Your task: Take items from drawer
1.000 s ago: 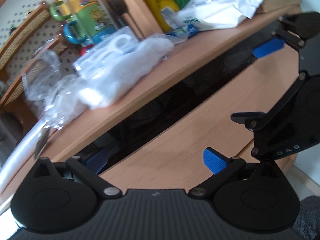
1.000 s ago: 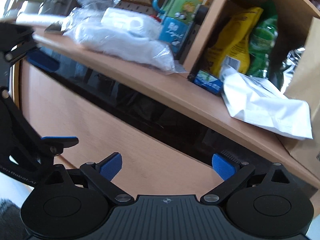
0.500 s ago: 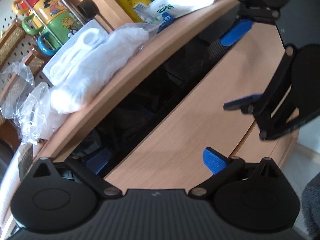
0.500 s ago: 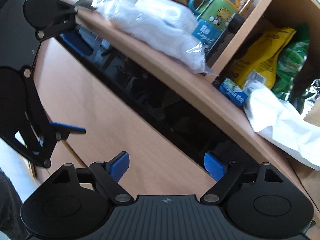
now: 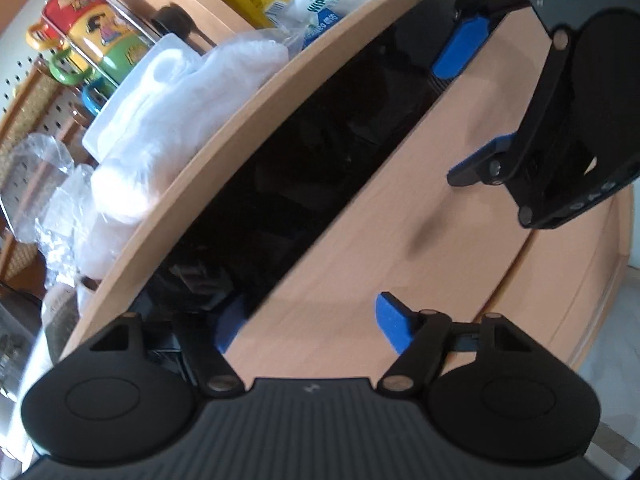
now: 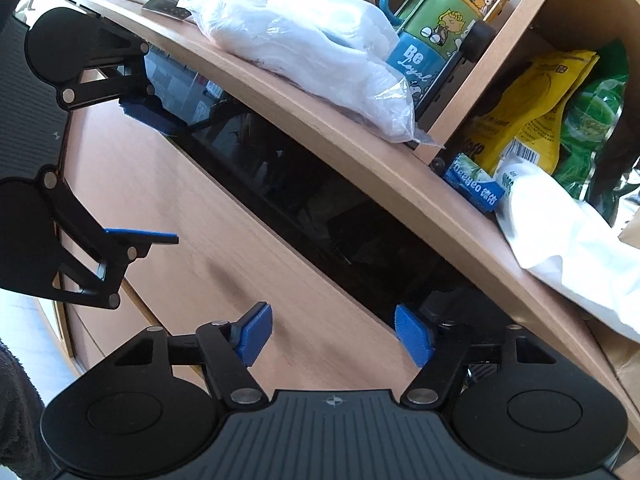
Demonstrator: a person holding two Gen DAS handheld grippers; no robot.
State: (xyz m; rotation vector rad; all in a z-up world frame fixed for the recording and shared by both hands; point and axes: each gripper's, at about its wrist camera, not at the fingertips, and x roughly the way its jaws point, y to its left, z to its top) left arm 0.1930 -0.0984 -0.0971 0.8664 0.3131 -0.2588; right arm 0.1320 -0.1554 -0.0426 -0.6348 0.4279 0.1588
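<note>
Both my jaws are spread wide, each straddling the top edge of the drawer front (image 5: 400, 216), one blue pad inside the gap and one outside on the panel face; I can't tell whether any pad touches the wood. Left gripper (image 5: 312, 320) sits at one end of that edge, right gripper (image 6: 334, 330) at the other.

Drawer front: flat light beech-look laminate, smooth, faint grain, matte. It stands pulled out from under the counter (image 6: 320, 128), leaving a long dark wedge-shaped gap. The drawer interior (image 5: 304, 184) is black and glossy; contents are too dark to identify, only vague dark shapes.

Counter above the drawer front: same beech laminate, thick rounded edge, curved by the fisheye.

On the counter, above the drawer front:
- clear crinkled plastic bag of white soft material (image 6: 312, 40), lumpy, with a flat white rectangular piece on top
- more crumpled clear plastic (image 5: 44, 184) past the bag
- stack of glossy cartoon mugs (image 6: 452, 12) in a wire rack: blue at the bottom, green, then yellow and red
- white soft wipes pack (image 5: 320, 0), printed "WIPES"
- small blue box (image 6: 474, 188) just beside the wipes pack
- yellow snack bag (image 6: 536, 116) and green snack bag (image 6: 592, 120), shiny film, standing in a wooden cubby

Gripper bodies: black ribbed plastic, round pivots, pads blue foam-like rectangles.
</note>
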